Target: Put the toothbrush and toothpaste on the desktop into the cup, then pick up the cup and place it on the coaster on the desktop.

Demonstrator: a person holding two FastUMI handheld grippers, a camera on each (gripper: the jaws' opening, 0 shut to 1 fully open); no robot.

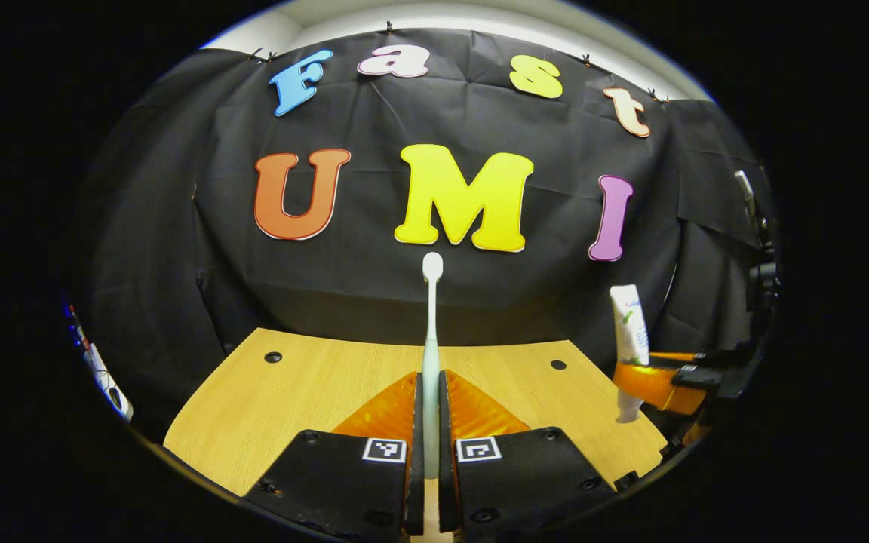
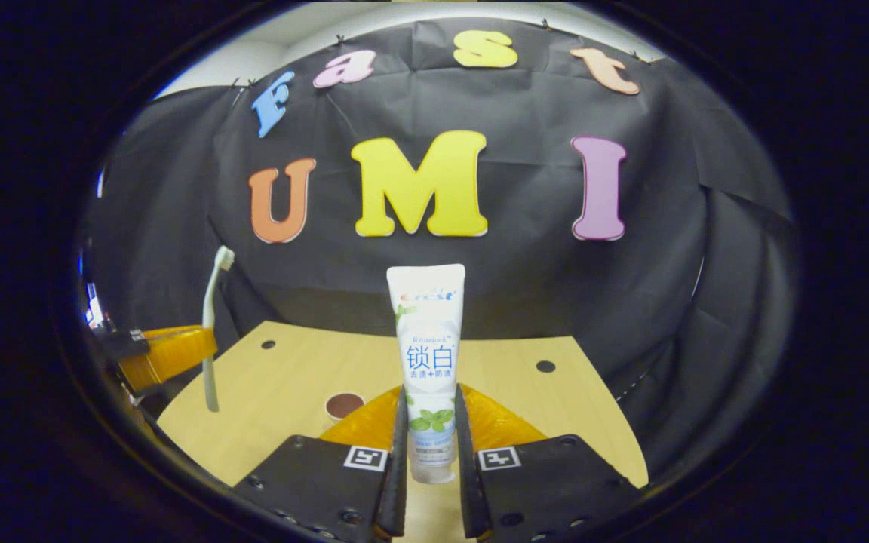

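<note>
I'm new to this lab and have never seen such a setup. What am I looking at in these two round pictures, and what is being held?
A person holds two hand-held grasping tools, each carrying its own camera looking along its fingers. In the left gripper view, the left tool is shut on a toothbrush, held upright. In the right gripper view, the right tool is shut on a toothpaste tube, also upright. Below lies a wooden table with a small round brown coaster. Each view also shows the other tool off to one side.
</note>
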